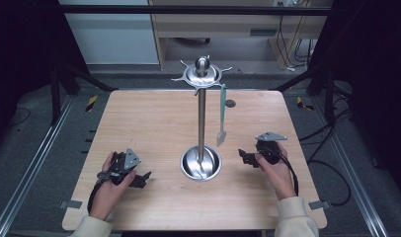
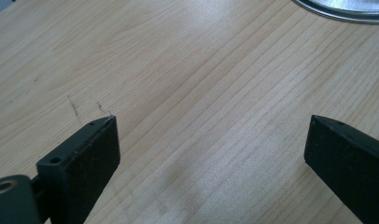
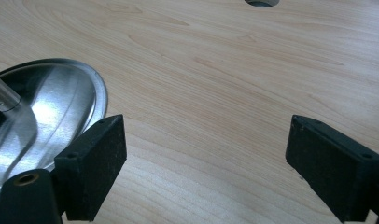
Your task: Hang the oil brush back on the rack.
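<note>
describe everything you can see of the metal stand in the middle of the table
The metal stand looks like polished steel: a round dished base resting on the wooden table, a thin upright pole, and a top disc with outward hooks and a ball knob. A pale green spatula hangs from one hook. Neither tongs touch it.

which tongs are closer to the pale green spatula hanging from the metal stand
Right. The right tongs rest on the table just right of and below the pale green spatula hanging from the silver metal stand; the left tongs lie far across the round base.

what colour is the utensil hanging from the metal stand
Pale green utensil, hanging from the stand; clearest in the high view.
</note>
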Motion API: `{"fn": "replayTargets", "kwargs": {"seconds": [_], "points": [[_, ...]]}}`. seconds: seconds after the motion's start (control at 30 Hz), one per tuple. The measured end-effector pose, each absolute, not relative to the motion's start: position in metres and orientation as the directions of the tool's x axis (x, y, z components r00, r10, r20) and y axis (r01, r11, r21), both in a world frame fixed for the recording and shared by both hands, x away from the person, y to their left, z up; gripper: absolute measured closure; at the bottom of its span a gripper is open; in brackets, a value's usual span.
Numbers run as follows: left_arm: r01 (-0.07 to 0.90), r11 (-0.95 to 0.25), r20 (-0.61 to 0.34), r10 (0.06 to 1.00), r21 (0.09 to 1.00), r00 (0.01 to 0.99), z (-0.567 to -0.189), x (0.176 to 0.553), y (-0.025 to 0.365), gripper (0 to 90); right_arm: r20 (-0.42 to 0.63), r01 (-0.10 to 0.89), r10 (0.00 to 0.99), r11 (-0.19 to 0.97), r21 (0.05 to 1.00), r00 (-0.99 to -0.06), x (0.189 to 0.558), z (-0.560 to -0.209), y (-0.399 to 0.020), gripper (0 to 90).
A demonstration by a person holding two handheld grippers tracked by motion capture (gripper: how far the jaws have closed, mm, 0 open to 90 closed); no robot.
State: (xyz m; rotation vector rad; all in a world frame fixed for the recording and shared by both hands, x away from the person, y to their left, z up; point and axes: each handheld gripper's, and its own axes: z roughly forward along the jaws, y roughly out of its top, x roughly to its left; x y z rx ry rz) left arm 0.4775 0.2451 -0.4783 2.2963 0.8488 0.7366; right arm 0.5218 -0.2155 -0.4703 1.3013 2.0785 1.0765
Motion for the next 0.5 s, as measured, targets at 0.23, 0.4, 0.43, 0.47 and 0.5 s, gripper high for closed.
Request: {"fn": "replayTargets", "kwargs": {"seconds": [0.23, 0.4, 0.43, 0.47, 0.5], "points": [[0.386, -0.635, 0.294, 0.703, 0.669, 0.647, -0.479, 0.477, 0.244, 3.1, 0.024, 0.541, 0.887, 0.260, 0.800, -0.460, 0.524, -0.479, -0.208, 13.7], [0.387, -0.633, 0.290, 0.704, 0.670, 0.648, -0.479, 0.477, 0.244, 3.1, 0.023, 0.566, 0.892, 0.267, 0.780, -0.452, 0.526, -0.483, -0.206, 13.3], [0.387, -0.633, 0.291, 0.705, 0.671, 0.647, -0.479, 0.477, 0.245, 3.1, 0.027, 0.570, 0.893, 0.264, 0.778, -0.450, 0.526, -0.482, -0.205, 13.1], [0.389, -0.631, 0.288, 0.706, 0.671, 0.647, -0.479, 0.478, 0.245, 3.1, 0.030, 0.572, 0.893, 0.262, 0.778, -0.450, 0.526, -0.482, -0.205, 12.9], [0.390, -0.630, 0.287, 0.706, 0.671, 0.647, -0.479, 0.478, 0.245, 3.1, 0.032, 0.576, 0.894, 0.261, 0.775, -0.448, 0.526, -0.482, -0.205, 12.8]]}}
